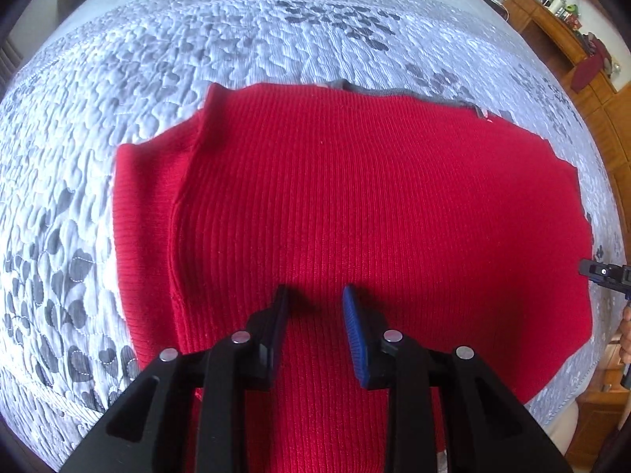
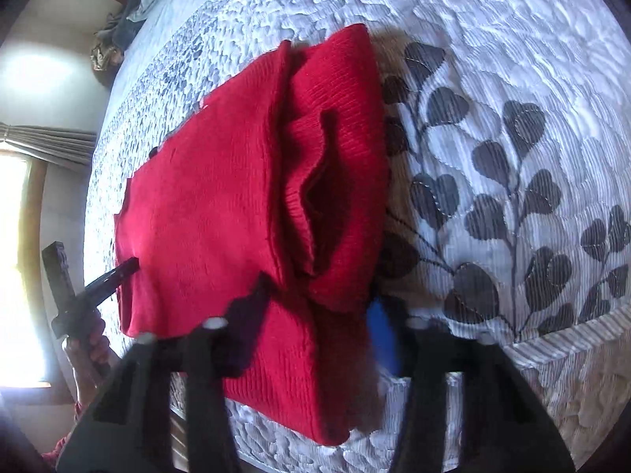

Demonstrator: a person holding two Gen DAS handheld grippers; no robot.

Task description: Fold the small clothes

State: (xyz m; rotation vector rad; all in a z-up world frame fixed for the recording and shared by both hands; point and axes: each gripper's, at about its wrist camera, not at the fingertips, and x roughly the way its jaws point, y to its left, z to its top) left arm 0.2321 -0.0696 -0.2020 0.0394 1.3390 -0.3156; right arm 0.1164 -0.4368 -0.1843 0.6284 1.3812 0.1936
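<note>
My left tongs [image 1: 315,295] hang just above the red ribbed sweater [image 1: 355,205], their two fingers spread wide with nothing between them; one blue ribbed pad [image 1: 355,339] faces inward on the right finger. The sweater lies spread on the bed, on a pale quilted bedspread [image 1: 118,79] stitched with grey heart-shaped leaves. From this side the garment fills the middle of the view. A lengthwise fold or seam runs down its left part, and a thin grey edge [image 1: 394,91] peeks out along the far hem. At the far right edge of that view the tip of my other tool [image 1: 603,272] shows, beside the sweater's right edge.

My right tongs [image 2: 315,299] sit at the near edge of the sweater [image 2: 205,205], with red knit bunched between the dark left finger and the blue pad [image 2: 384,339] on the right. The picture is blurred there, so I cannot tell whether the fingers are pinching the cloth or only straddling it. In this view a sleeve or folded panel lies doubled over along the sweater's right side, its cuff [image 2: 315,197] gaping open, next to the large leaf print on the bedspread [image 2: 512,197]. To the left, my left tongs [image 2: 118,272] reach over the garment's left side, gripped in my left hand [image 2: 88,349]. Far right in the left view stands a wooden dresser [image 1: 552,35] with small clutter on top.
</note>
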